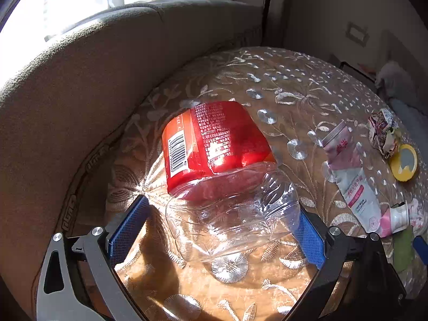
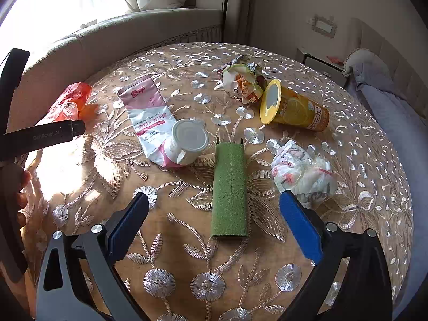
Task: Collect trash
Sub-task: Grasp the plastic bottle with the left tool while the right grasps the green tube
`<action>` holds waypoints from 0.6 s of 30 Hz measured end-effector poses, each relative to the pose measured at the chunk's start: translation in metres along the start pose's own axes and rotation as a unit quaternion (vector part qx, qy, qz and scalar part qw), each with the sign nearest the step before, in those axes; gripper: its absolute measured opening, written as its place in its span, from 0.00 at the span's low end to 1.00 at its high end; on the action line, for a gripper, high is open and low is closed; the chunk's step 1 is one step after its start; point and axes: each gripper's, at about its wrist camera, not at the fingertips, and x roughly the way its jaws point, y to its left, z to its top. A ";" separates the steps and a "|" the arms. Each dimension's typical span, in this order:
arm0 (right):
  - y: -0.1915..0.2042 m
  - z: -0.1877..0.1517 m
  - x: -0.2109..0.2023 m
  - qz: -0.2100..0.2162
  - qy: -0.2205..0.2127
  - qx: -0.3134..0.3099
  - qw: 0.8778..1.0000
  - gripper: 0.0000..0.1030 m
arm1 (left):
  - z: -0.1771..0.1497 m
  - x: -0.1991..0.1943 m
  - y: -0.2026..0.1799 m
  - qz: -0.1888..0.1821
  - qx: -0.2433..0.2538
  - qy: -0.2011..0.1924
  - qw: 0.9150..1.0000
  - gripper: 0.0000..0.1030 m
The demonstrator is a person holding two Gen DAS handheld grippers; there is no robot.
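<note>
The crushed plastic bottle (image 1: 219, 176) lies on the bench (image 1: 281, 85) between the spread fingers of the left gripper (image 1: 216, 230), its long axis running away from them; the right gripper (image 2: 214, 227), also open and empty, hovers over a green sleeve (image 2: 230, 190)

Clear, glossy, crumpled plastic bottle (image 1: 230, 208) with shiny red film label. Brown cloth table cover (image 2: 187, 262), silvery embroidered thread, slight sheen. Green sleeve (image 2: 230, 190), matt, rough, felt-like. Glossy pink-and-white plastic toothpaste tube (image 2: 152, 123). Crinkled white plastic bag (image 2: 302, 174). Smooth yellow plastic cup (image 2: 297, 109).
</note>
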 end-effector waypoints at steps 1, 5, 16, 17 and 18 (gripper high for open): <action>-0.001 0.000 0.003 0.005 0.008 0.002 1.000 0.81 | 0.002 0.001 0.002 -0.006 -0.001 -0.001 1.000 0.95; -0.005 0.000 0.002 0.011 0.012 0.018 1.000 0.44 | 0.008 -0.001 0.001 -0.035 0.009 -0.013 0.999 0.75; -0.011 -0.012 -0.027 0.028 -0.012 0.046 0.998 0.26 | -0.006 -0.033 -0.001 -0.069 0.061 -0.044 0.995 0.72; -0.012 -0.014 -0.033 0.027 -0.018 0.047 0.998 0.26 | -0.010 -0.041 -0.002 -0.070 0.068 -0.052 0.994 0.72; -0.013 -0.015 -0.040 0.026 -0.023 0.050 0.998 0.26 | -0.013 -0.050 -0.003 -0.073 0.075 -0.060 0.993 0.72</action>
